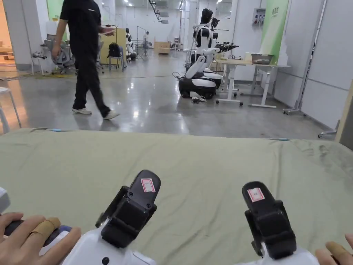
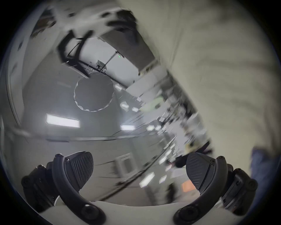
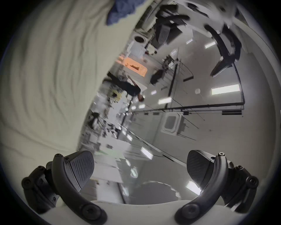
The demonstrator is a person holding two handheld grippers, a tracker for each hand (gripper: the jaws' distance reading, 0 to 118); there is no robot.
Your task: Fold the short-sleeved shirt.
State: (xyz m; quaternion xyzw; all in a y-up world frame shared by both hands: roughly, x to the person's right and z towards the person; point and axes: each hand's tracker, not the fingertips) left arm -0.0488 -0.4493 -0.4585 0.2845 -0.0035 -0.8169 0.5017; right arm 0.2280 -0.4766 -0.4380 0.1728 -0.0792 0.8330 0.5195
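A pale green cloth covers the table across the lower half of the head view. My left gripper and right gripper hover side by side over its near part, tilted upward, each held by a hand. In the left gripper view the left gripper is open, with nothing between its ribbed pads. The right gripper is also open and holds nothing. A crumpled piece of blue fabric, probably the shirt, lies on the green cloth at the frame's top edge. The blue fabric is blurred at the right.
Beyond the table's far edge lies a glossy floor. A person in black walks there at the back left. A white humanoid robot stands beside a desk with a metal bowl. A stool is at the left.
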